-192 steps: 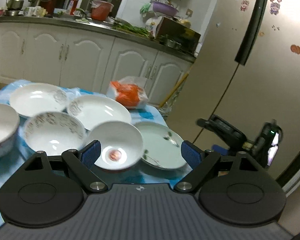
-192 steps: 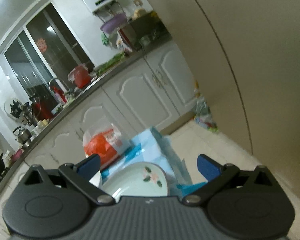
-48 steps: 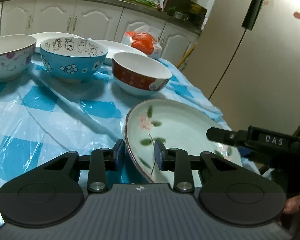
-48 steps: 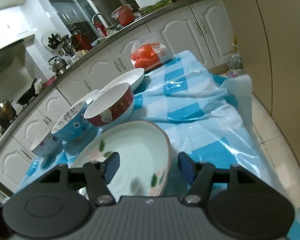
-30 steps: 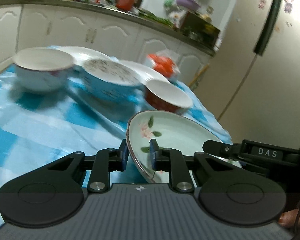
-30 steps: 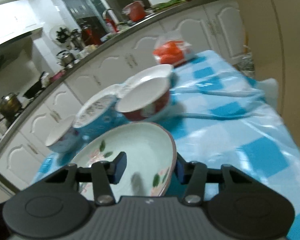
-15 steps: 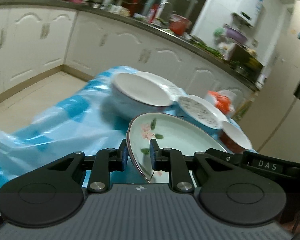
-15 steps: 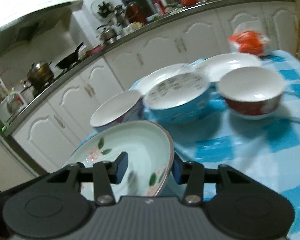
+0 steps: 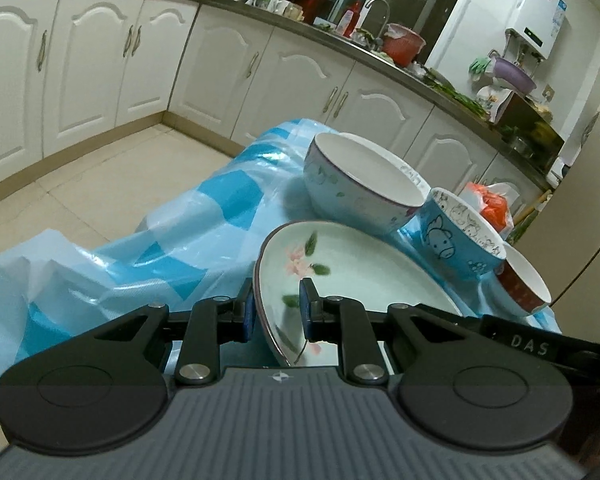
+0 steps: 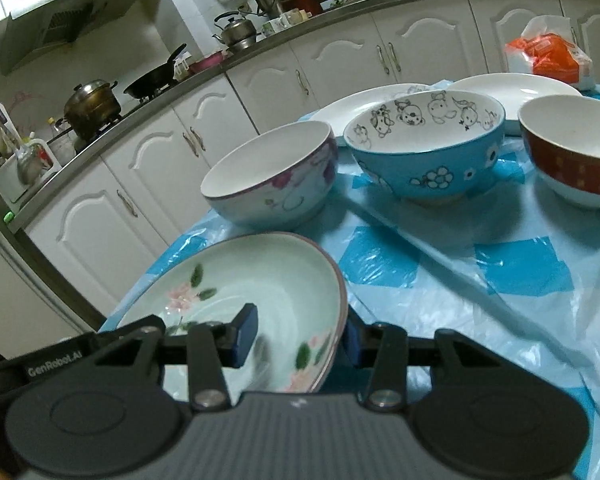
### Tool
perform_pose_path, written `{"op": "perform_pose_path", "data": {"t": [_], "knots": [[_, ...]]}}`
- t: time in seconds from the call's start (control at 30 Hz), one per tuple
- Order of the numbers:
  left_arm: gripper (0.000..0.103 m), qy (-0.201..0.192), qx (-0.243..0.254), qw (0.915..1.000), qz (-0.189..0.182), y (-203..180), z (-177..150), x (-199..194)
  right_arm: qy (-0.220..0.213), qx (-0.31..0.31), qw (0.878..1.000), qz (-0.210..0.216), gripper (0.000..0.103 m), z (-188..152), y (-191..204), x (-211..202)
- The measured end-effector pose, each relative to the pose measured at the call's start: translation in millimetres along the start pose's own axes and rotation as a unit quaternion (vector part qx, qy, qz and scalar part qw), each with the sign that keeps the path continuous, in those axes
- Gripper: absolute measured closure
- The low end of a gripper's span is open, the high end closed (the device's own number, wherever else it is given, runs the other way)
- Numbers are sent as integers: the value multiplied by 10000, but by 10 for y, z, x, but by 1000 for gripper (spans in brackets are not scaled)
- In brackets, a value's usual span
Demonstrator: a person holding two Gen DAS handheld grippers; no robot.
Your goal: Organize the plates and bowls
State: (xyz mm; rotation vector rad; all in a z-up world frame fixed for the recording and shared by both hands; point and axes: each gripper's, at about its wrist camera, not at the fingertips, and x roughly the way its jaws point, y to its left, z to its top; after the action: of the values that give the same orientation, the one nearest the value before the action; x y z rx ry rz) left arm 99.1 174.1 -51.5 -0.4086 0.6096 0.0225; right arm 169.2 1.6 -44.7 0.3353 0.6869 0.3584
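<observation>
Left wrist view: my left tool (image 9: 277, 316) pinches the floral plate (image 9: 356, 276) at its near-left rim, lower centre.

Right wrist view: my right tool (image 10: 298, 334) clamps the floral plate's (image 10: 260, 280) right rim; the bowls (image 10: 426, 150) sit upper right, the plate's free side.

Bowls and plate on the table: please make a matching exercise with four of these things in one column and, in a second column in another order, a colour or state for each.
Things:
1. green floral plate
2. cartoon bowl
3. dotted bowl
4. purple-flower bowl

Descriptions:
A. red outside with pale dots
B. gripped at the rim by the left gripper and the right gripper
C. blue outside, animal drawings inside
D. white, nearest bowl behind the held plate

Pairs: 1-B, 2-C, 3-A, 4-D
</observation>
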Motion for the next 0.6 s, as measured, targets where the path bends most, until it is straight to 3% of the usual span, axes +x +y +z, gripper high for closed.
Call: {"op": "perform_pose_path", "data": {"t": [0.33,0.47,0.6], "knots": [[79,-23,53,10000,25,-27,-50,-62,-16,28,9999,117,56,-19,13,7],[69,-62,104,9999,102,-46,-63,-61,-32,140,9998,151,36,-21,-15,-64],[43,-130,141,9997,180,-60,-63,-85,-103,279,9995,119,29,-16,-88,-162]]}}
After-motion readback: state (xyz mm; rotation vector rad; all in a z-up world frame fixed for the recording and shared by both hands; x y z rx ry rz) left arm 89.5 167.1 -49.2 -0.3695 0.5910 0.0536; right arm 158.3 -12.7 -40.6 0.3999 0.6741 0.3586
